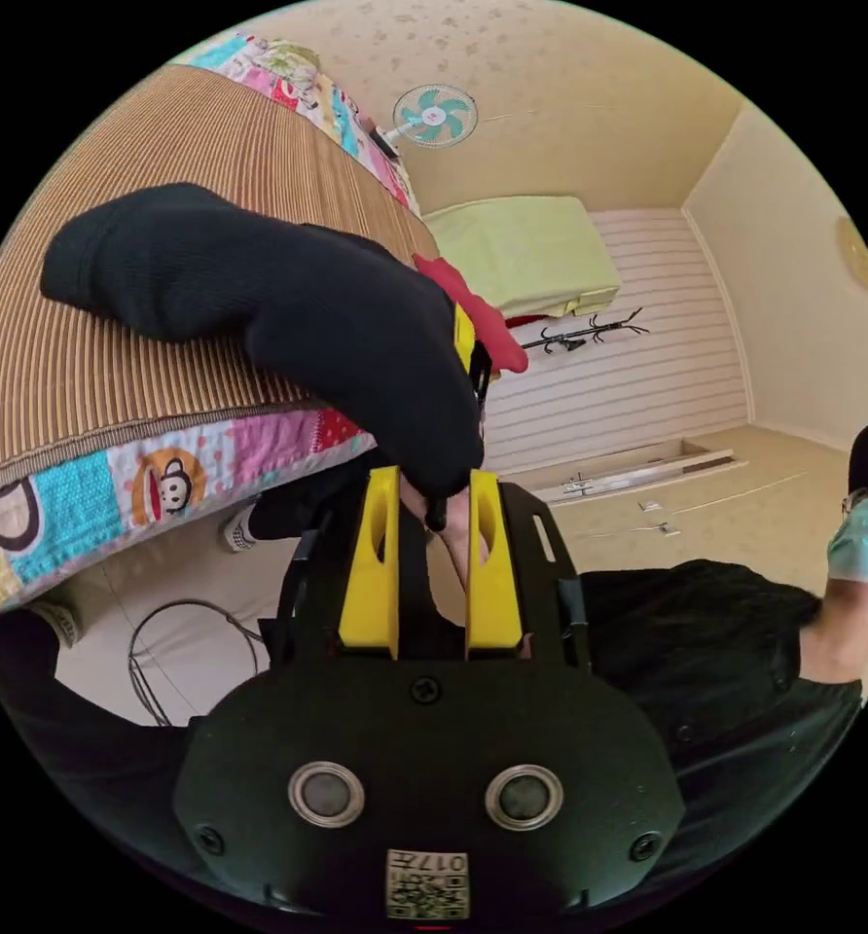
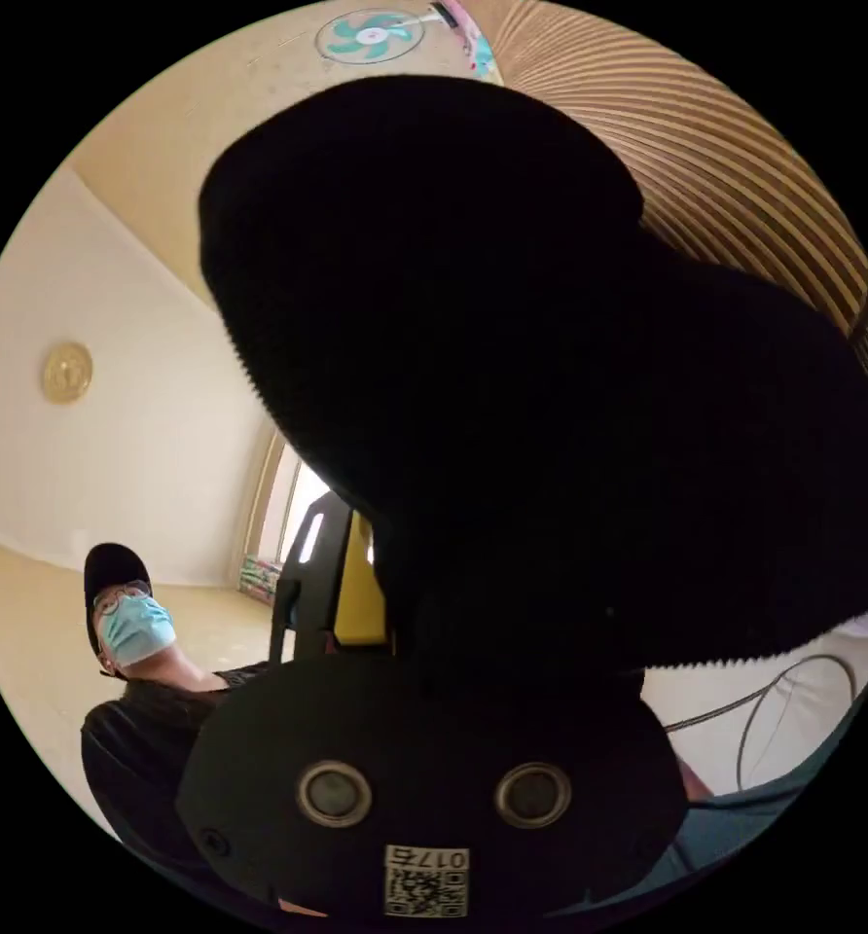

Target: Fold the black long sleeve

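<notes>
The black long sleeve [image 1: 288, 302] rises off the striped bed mat [image 1: 113, 389] and runs as a thick bunch towards me. Its end drops between the yellow jaws of my left gripper [image 1: 432, 486], which stand close together and pinch it. Just behind that bunch is my right gripper [image 1: 467, 341], partly wrapped in the cloth. In the right gripper view the black long sleeve [image 2: 551, 389] narrows to a neck at my right gripper [image 2: 424, 555]. One yellow jaw shows beside the neck and the other is under the fabric.
A patchwork quilt [image 1: 162, 486] edges the bed and a red cloth [image 1: 483, 316] lies behind the grippers. A person in a black top [image 1: 726, 623] sits close by on the floor. A cable loop [image 1: 162, 642] lies on the floor, and a fan [image 1: 435, 114] stands beyond the bed.
</notes>
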The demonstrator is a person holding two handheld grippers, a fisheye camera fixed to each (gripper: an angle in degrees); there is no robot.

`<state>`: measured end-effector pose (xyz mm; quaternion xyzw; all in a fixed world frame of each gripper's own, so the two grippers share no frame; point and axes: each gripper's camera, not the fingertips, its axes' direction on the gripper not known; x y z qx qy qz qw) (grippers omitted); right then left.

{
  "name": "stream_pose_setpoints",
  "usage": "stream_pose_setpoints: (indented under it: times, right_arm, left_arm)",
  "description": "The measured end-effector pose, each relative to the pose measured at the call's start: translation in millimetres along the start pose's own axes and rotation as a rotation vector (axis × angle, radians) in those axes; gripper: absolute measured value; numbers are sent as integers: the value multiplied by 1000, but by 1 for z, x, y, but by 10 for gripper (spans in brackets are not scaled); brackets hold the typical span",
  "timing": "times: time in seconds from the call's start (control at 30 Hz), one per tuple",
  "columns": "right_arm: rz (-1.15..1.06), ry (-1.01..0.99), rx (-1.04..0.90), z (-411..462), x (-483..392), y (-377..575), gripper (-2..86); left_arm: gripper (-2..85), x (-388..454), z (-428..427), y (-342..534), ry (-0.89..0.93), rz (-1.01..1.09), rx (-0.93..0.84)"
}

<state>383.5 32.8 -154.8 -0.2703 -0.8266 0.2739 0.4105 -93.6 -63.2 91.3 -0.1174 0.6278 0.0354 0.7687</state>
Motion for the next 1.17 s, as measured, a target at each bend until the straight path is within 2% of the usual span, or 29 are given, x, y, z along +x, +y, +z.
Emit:
stream_pose_setpoints:
  times: [0.07, 0.17, 0.27, 0.4, 0.5, 0.57, 0.63, 0.7, 0.8, 0.87, 1.0, 1.1, 1.17]
  right_arm:
    - [-259, 6, -57, 1, -59, -32, 112]
    - [-504, 34, -75, -14, -149, -87, 107]
    - [-646, 124, -27, -50, -234, -130, 106]
    - [-568, 377, 140, -122, -290, -167, 108]
    - [-368, 548, 360, -208, -286, -175, 119]
    - [-210, 751, 581, -276, -266, -152, 131]
    - [-75, 881, 665, -309, -247, -123, 141]
    - [-99, 847, 717, -322, -240, -85, 150]
    - [-162, 876, 760, -313, -239, -27, 147]
    - [-133, 1011, 759, -289, -233, 9, 144]
    - [-123, 1116, 682, -243, -215, 48, 143]
    - [-112, 1098, 630, -213, -197, 66, 143]
    - [-110, 1033, 579, -194, -184, 69, 142]
  left_arm:
    - [106, 17, -17, 11, -41, 96, 55]
    - [128, 22, -32, 20, -150, 123, 110]
    - [135, 7, -35, 18, -135, 91, 126]
    - [136, -16, -33, 19, -110, 43, 160]
    - [136, -38, -31, 20, -117, -9, 169]
    - [136, -54, -32, 21, -114, -41, 181]
    - [136, -73, -37, 21, -146, -82, 192]
    - [136, -83, -44, 21, -193, -98, 211]
    - [136, -97, -69, 18, -320, -128, 275]
    - [136, -101, -94, 15, -438, -136, 337]
    - [139, -94, -185, -6, -854, -164, 564]
    - [147, -107, -253, -31, -1115, -274, 734]
    - [154, -141, -284, -54, -1190, -405, 715]
